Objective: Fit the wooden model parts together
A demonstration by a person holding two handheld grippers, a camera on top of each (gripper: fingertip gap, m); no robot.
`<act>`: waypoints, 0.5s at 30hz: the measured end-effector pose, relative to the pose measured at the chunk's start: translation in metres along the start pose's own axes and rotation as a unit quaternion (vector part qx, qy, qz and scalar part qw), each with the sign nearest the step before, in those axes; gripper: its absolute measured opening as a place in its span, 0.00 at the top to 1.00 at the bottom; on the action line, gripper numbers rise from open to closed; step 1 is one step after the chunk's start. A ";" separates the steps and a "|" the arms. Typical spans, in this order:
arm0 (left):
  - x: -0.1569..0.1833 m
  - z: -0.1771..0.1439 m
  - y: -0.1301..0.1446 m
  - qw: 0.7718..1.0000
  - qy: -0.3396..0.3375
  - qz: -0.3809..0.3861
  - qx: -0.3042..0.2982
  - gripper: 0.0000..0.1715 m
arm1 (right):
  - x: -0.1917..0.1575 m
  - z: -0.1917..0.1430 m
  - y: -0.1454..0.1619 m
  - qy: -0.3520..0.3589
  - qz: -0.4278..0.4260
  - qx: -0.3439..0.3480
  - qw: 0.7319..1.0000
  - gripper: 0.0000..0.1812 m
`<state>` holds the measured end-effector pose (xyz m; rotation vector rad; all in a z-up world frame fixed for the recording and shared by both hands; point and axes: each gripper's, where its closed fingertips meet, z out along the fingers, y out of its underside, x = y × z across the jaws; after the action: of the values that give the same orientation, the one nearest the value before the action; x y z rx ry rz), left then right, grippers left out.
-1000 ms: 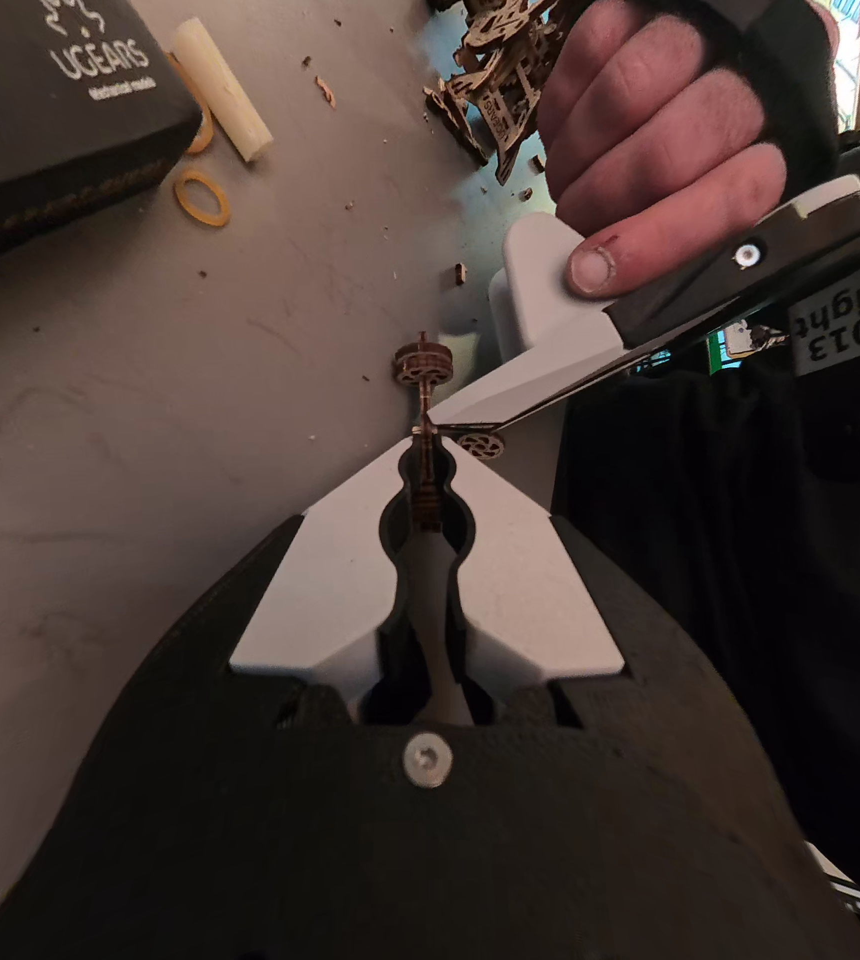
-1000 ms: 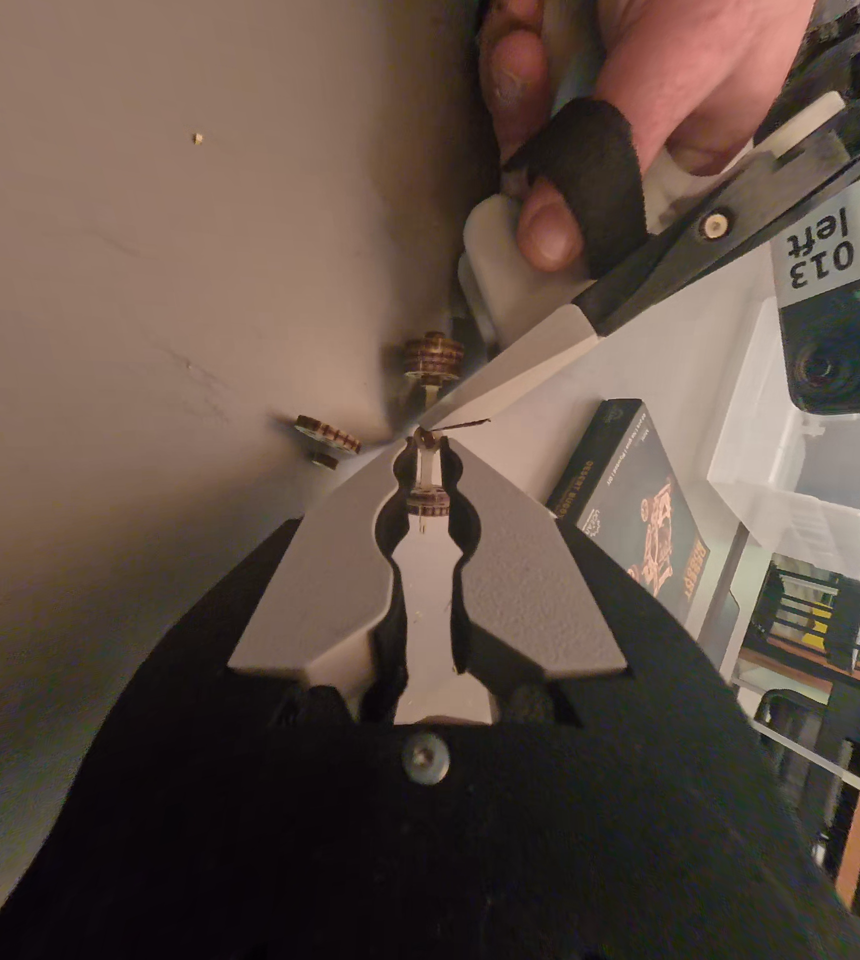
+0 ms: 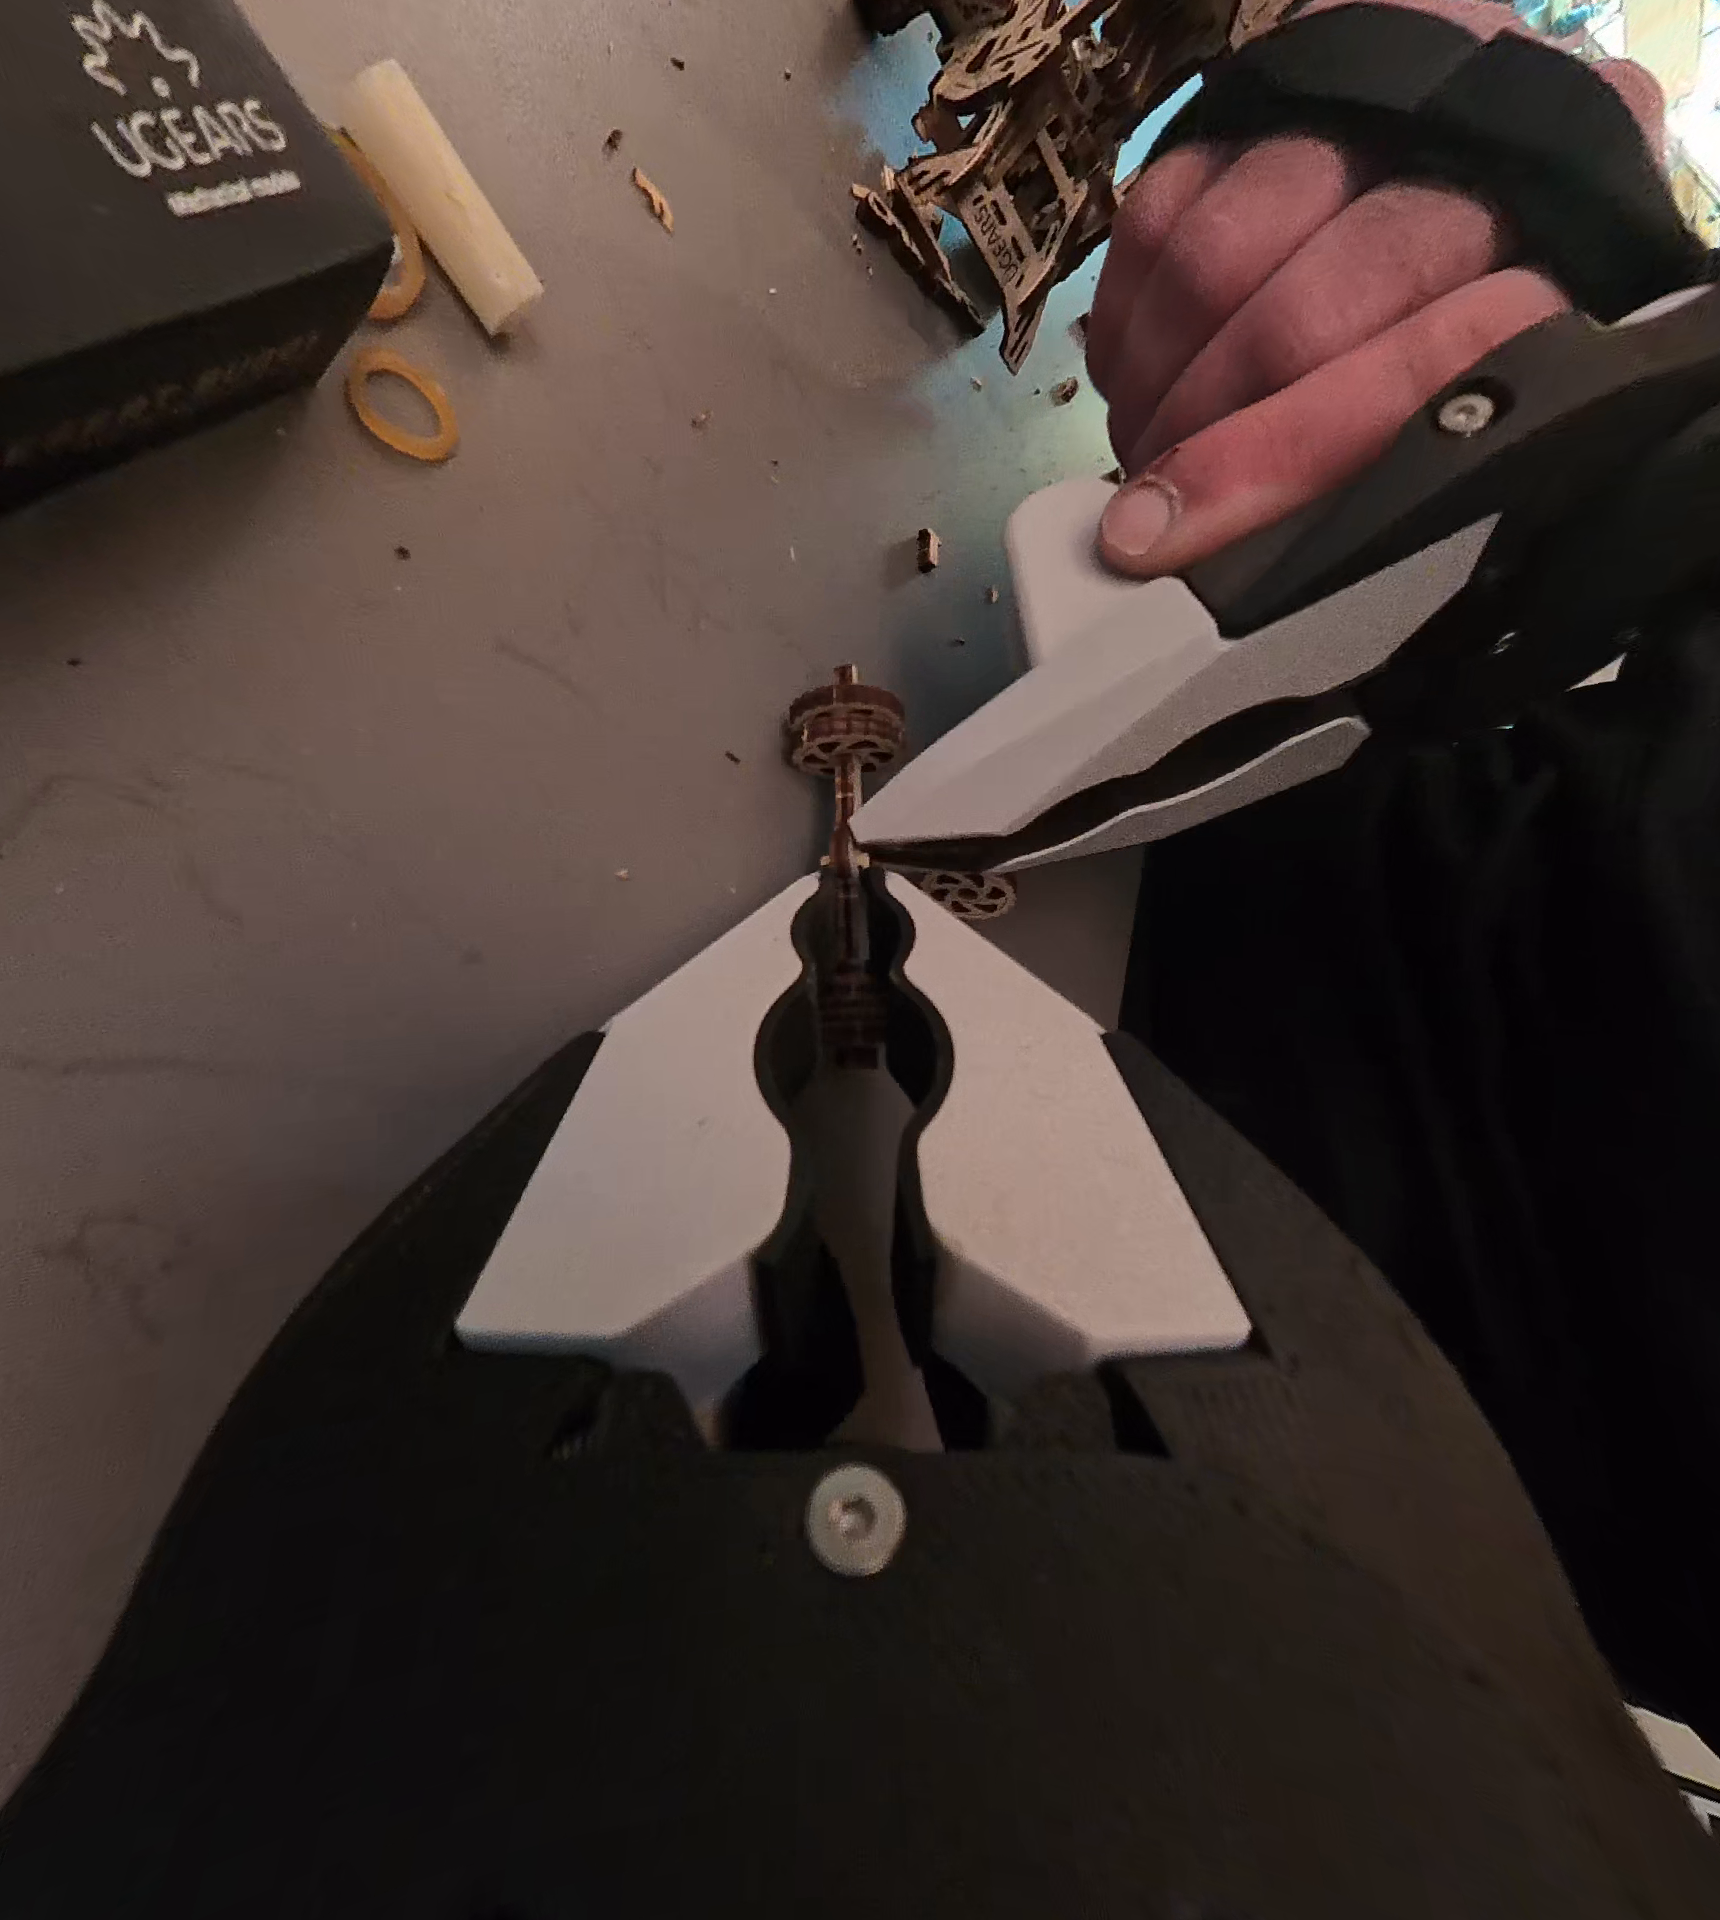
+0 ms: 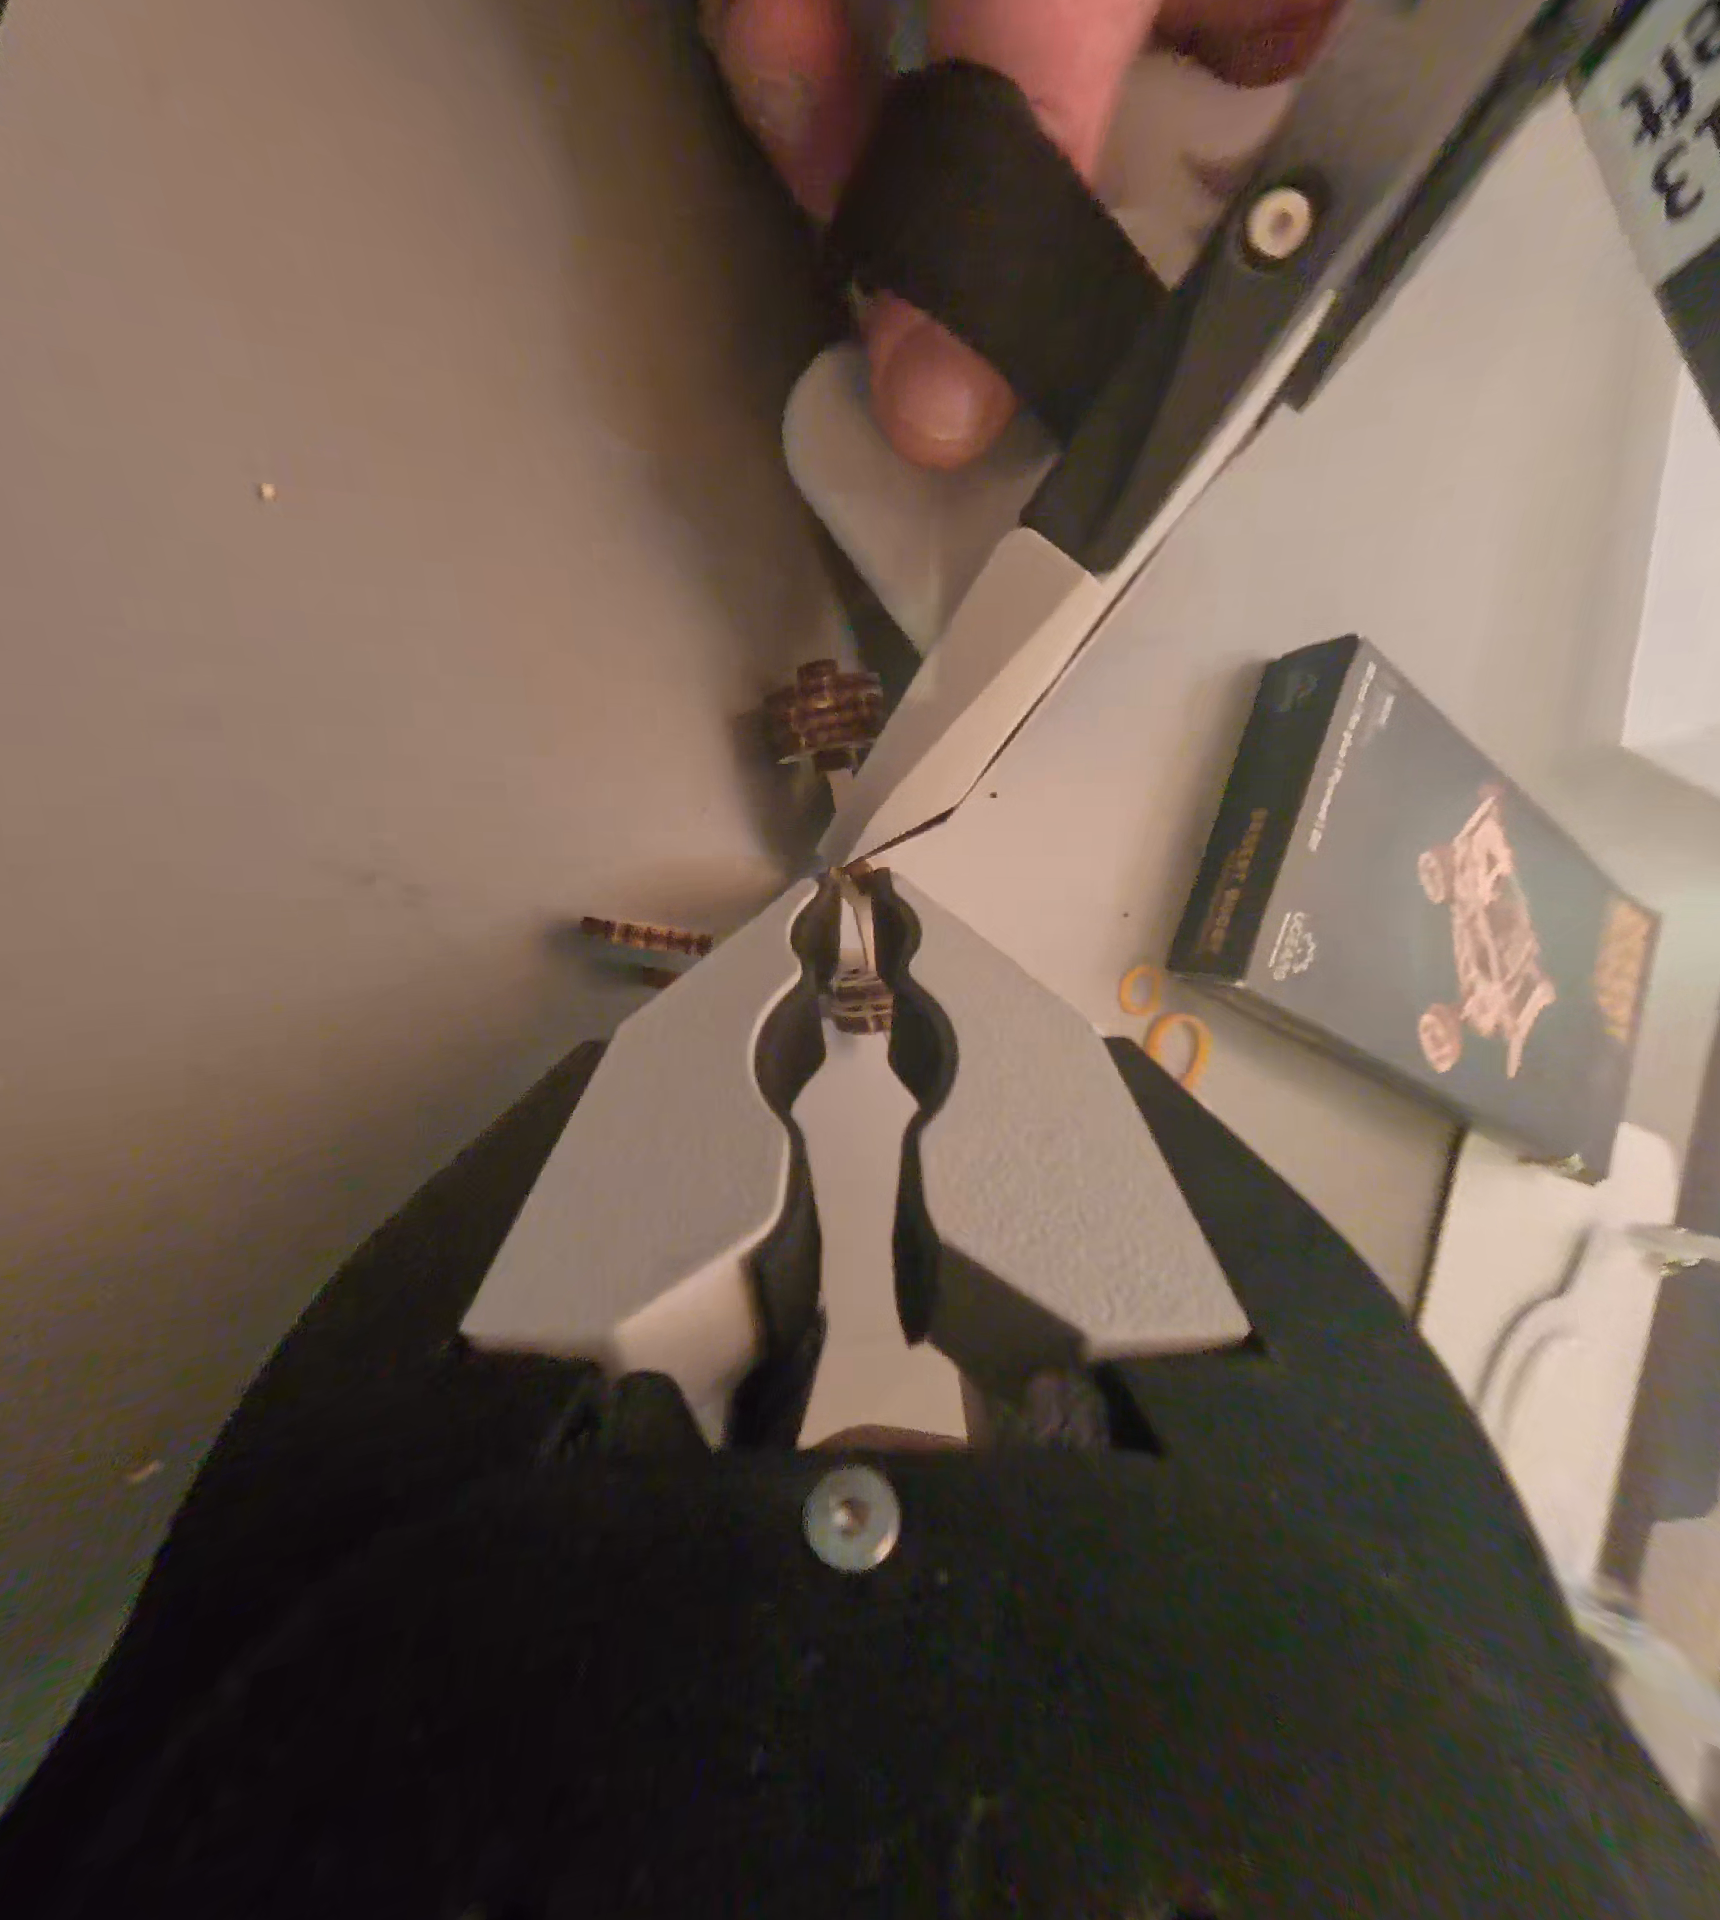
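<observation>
Wooden axle piece pinched between left gripper jaws, right gripper jaws closed on its shaft.

A black cardboard box lies at the far left of the grey tabletop, with a cream wax stick just right of it and a tan rubber band in front. A brown wooden model frame stands farther right. Between the two grippers' fingers is a small wooden axle with gear wheels; a loose wooden wheel lies just right.

Small wooden axle with gear wheel, upright, clamped
</observation>
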<state>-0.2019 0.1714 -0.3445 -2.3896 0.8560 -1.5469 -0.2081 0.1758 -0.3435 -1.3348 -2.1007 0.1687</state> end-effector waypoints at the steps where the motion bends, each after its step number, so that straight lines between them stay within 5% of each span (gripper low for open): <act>1: 0.000 0.000 0.000 1.000 -0.001 0.000 0.002 0.99 | 0.000 0.000 0.000 -0.004 0.016 0.000 1.000 0.98; 7: 0.002 -0.003 -0.002 1.000 0.007 -0.002 0.015 0.92 | 0.005 0.002 0.000 -0.012 0.048 0.019 0.999 0.98; 15: -0.001 -0.001 0.002 1.000 -0.002 -0.003 -0.003 0.99 | 0.001 0.000 -0.002 -0.052 0.038 0.025 0.998 0.98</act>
<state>-0.2037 0.1706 -0.3458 -2.4007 0.8540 -1.5423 -0.2097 0.1757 -0.3422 -1.4043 -2.1179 0.3272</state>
